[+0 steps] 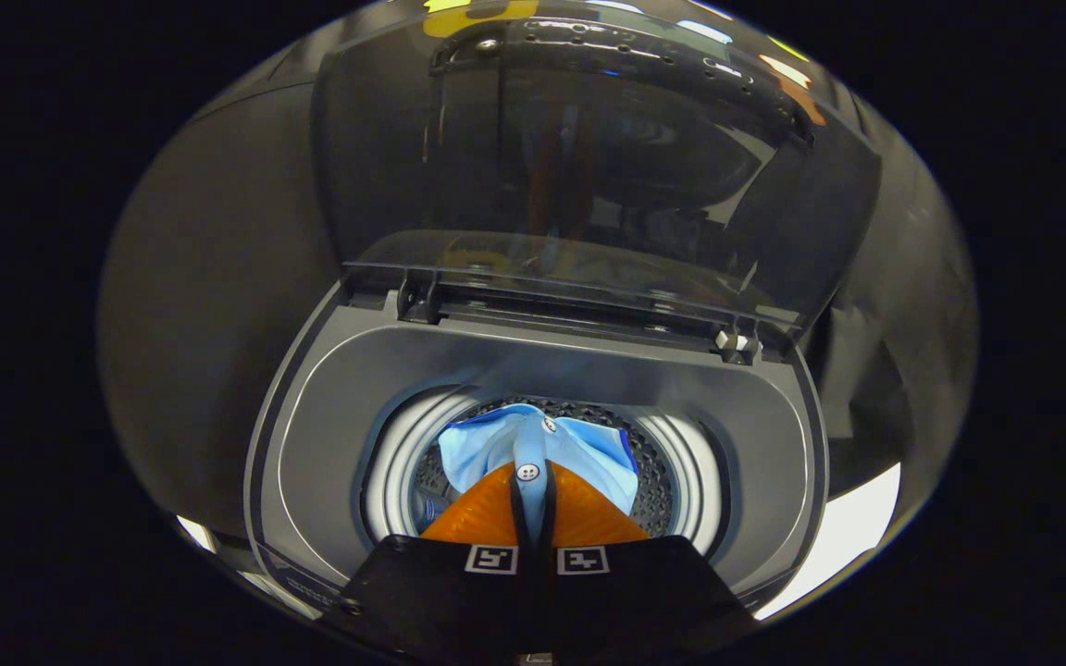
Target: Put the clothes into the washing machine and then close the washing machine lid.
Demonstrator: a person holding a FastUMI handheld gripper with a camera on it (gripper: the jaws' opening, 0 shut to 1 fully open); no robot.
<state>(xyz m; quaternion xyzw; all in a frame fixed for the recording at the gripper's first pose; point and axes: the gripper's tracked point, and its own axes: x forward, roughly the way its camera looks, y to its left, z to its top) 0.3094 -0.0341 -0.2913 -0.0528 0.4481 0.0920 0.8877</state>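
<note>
A light blue buttoned shirt (588, 455) hangs bunched in the round mouth of the drum (667, 486) of a grey top-loading washing machine (325, 435). My gripper (533, 495) is right over the drum opening, its two fingers pressed together on the shirt's button strip. Most of the cloth spreads just ahead of the fingertips, and its lower part is hidden behind the fingers. The dark see-through lid (588, 176) stands raised upright at the back of the machine, on its hinges (417, 301).
The machine's grey top deck rings the drum opening on all sides. Dark booth cloth (209, 277) hangs behind and beside the machine. A bright strip of floor (852, 532) shows at the machine's right side.
</note>
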